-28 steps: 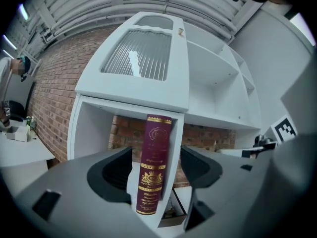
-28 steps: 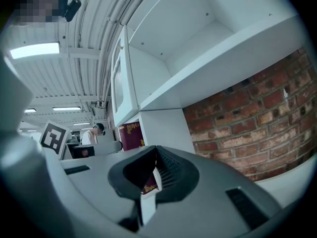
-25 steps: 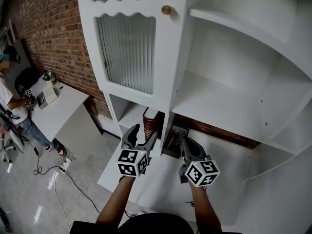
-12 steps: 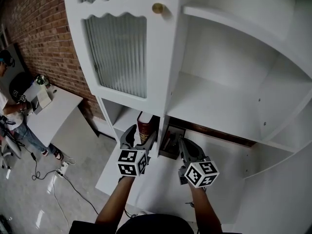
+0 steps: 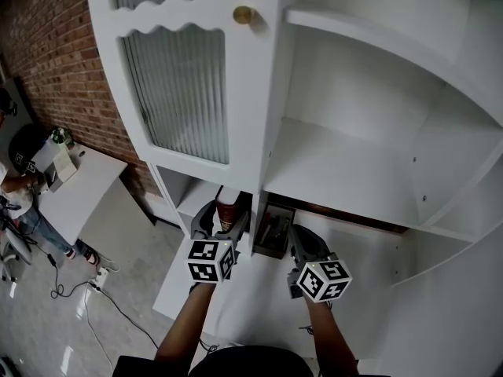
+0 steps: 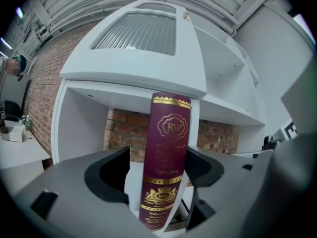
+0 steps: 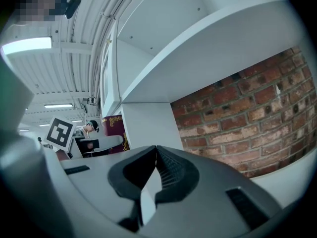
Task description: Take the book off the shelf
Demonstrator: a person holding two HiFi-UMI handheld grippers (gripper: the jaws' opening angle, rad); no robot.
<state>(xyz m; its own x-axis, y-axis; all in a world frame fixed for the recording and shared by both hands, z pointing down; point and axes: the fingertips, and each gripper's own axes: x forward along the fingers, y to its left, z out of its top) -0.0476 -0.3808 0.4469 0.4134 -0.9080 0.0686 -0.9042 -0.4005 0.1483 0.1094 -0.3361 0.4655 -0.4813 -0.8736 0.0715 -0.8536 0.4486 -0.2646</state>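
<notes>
A white shelf unit [image 5: 346, 163] is shown against a brick wall [image 5: 55, 45]. A maroon, gilt-lettered book [image 6: 167, 152] is stood on end in the open compartment at six o'clock from the ribbed-glass door [image 5: 177, 85]. The left gripper [image 5: 223, 225] is held level at the spine, its jaws just opened wide, with the book between them but not pressed. At its three o'clock, the right gripper [image 5: 305, 243] is kept with fingertips together, with nothing held.

Head view: above, steeply down on shelf [image 5: 346, 171]. Gripper views: level, close, facing it; all share book [image 5: 226, 209].
</notes>
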